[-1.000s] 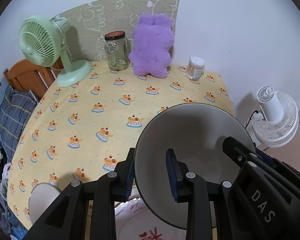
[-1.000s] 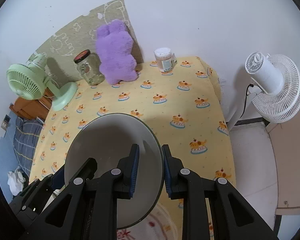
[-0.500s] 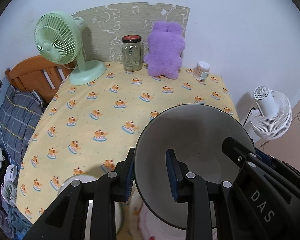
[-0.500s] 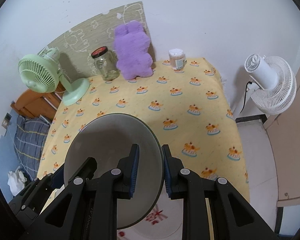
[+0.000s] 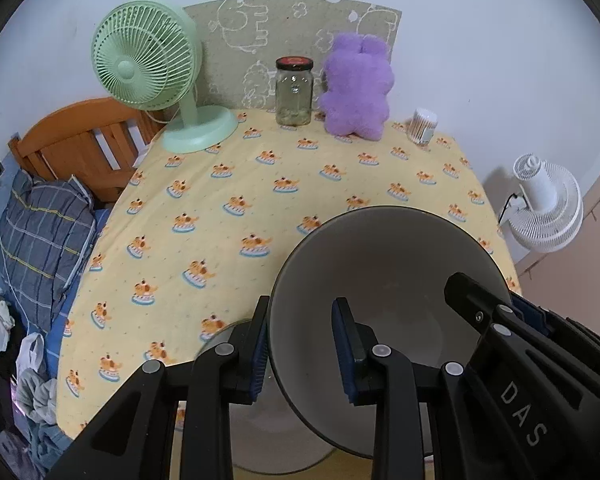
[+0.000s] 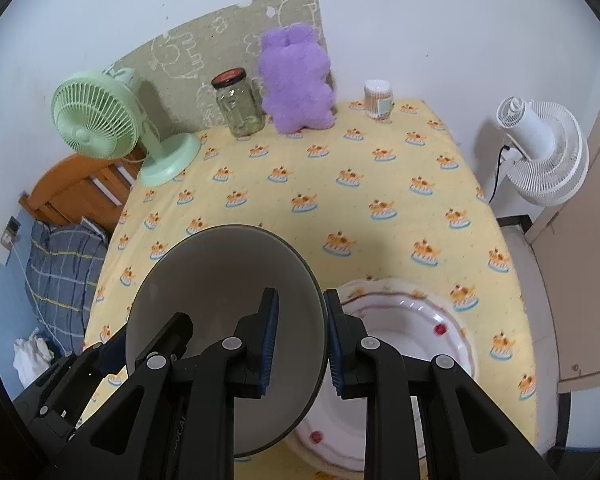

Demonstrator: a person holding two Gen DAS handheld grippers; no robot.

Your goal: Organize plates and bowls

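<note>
A large grey bowl (image 5: 388, 280) hangs tilted above the near part of the yellow table (image 5: 260, 184), held from both sides. My left gripper (image 5: 300, 320) is shut on its left rim, one pad inside and one outside. My right gripper (image 6: 300, 308) is shut on the opposite rim of the same bowl (image 6: 228, 280). Under the bowl's right side a white plate (image 6: 412, 320) with red marks lies on the cloth. In the left wrist view a pale dish (image 5: 276, 448) shows below the bowl, mostly hidden by the fingers.
Along the back wall stand a green fan (image 5: 148, 56), a glass jar (image 5: 294, 92), a purple plush toy (image 5: 356, 88) and a small swab pot (image 5: 422, 124). A white fan (image 5: 548, 208) stands on the floor at right. A bed with a wooden headboard (image 5: 80, 144) lies left.
Both grippers have drawn back toward the near edge with the bowl held between them. The things at the back look farther off, and the white plate has come into the right wrist view.
</note>
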